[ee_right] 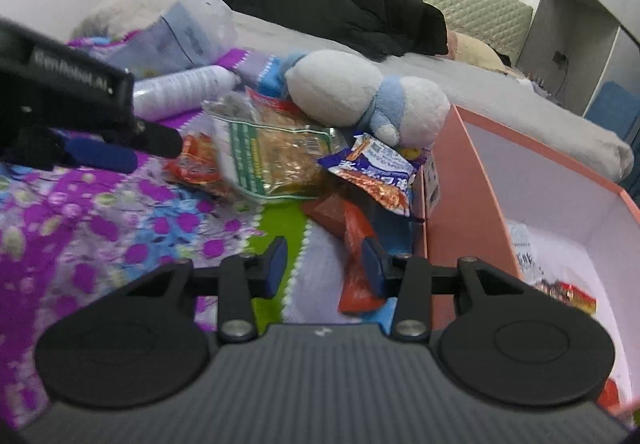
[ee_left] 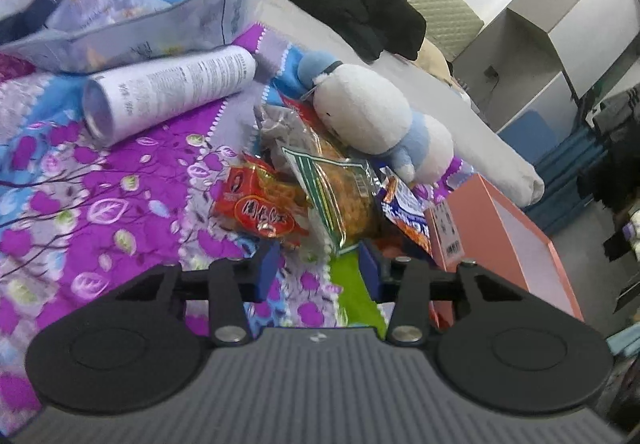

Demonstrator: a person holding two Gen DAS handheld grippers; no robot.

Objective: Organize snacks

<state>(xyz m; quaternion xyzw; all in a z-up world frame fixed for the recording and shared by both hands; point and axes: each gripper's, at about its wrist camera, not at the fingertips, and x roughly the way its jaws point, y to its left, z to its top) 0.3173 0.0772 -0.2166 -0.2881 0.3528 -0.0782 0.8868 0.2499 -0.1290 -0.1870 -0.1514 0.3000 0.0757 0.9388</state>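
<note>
A heap of snacks lies on the flowered bedspread (ee_left: 100, 204): a red packet (ee_left: 260, 212), a clear green-striped bag (ee_left: 340, 196) and a blue-and-orange packet (ee_left: 404, 212). My left gripper (ee_left: 319, 268) hovers just short of the heap, open, with the striped bag's lower edge in front of the gap. In the right wrist view the left gripper (ee_right: 154, 152) comes in from the left beside the red packet (ee_right: 196, 160). My right gripper (ee_right: 324, 266) is open over the bedspread; an orange-red packet (ee_right: 356, 244) lies by its right-hand finger, not pinched. The pink box (ee_right: 460, 184) stands right of it.
A white-and-blue plush toy (ee_left: 372, 116) rests against the heap's far side. A white tube (ee_left: 168, 92) and a big pale bag (ee_left: 140, 28) lie behind on the left. Black clothes (ee_right: 360, 12) cover the far bed. The pink box (ee_left: 500, 236) holds some packets (ee_right: 568, 292).
</note>
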